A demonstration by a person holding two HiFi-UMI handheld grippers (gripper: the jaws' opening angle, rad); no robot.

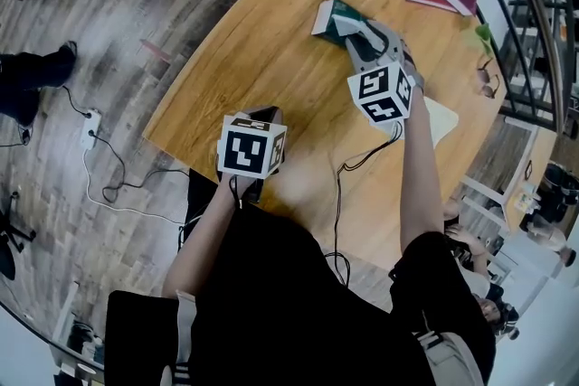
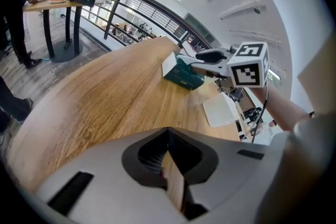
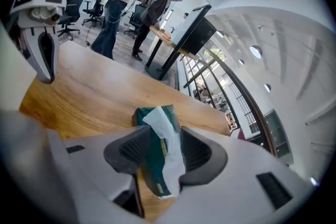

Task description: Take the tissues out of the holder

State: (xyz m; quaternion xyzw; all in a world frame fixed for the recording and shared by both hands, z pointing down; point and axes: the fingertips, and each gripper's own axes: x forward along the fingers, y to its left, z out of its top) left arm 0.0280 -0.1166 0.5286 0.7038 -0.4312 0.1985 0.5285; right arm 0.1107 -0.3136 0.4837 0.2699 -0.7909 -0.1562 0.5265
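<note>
Each unit has a light grey moulded body with two dark grey ribbed pads (image 3: 131, 150) set in a recessed mouth. The left gripper (image 1: 263, 115) and the right gripper (image 1: 360, 39) each carry a white cube (image 1: 252, 147) printed with black square markers on every visible face. A thin black cable (image 1: 338, 194) leaves the near end of each unit. The person wears a black top (image 1: 271, 303) with short sleeves (image 1: 425, 262).
</note>
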